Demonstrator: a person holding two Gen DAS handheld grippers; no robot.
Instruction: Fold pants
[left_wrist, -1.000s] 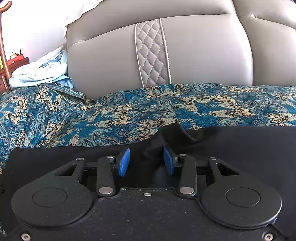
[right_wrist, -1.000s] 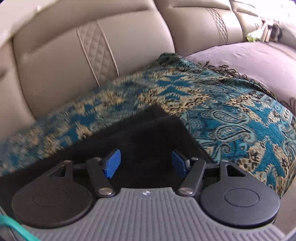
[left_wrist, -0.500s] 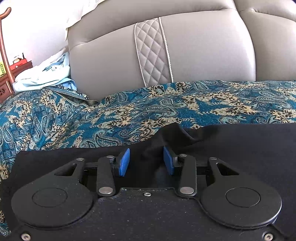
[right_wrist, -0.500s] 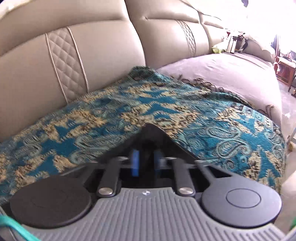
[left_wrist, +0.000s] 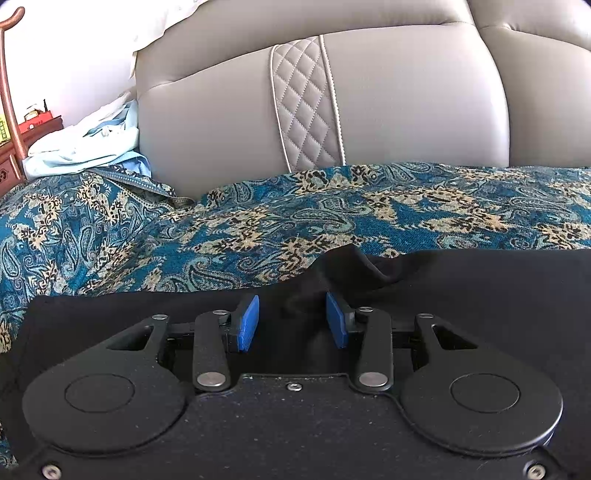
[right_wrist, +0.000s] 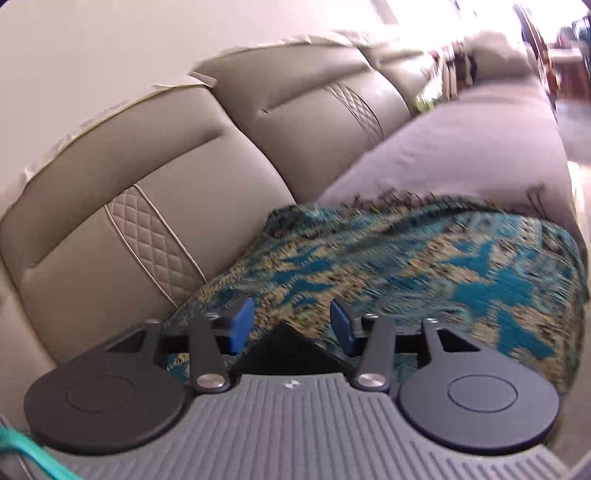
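Grey quilted leather sofa (left_wrist: 406, 103) was draped with a teal paisley throw (left_wrist: 258, 229). Black pants (left_wrist: 480, 288) lay low in frame; a fabric ridge was seen between the left gripper (left_wrist: 292, 321), contact unclear. Right gripper (right_wrist: 288, 325) was opening, nothing held.

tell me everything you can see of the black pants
The black pants are a dark, matte, soft-looking fabric lying mostly flat on the patterned blue throw over the sofa seat. In the left wrist view a ridge of cloth bunches up between the left gripper pads, which do not visibly press on it. In the right wrist view only a pointed corner shows, low between the opening jaws of the right gripper, untouched. No waistband, pockets or seams can be made out.
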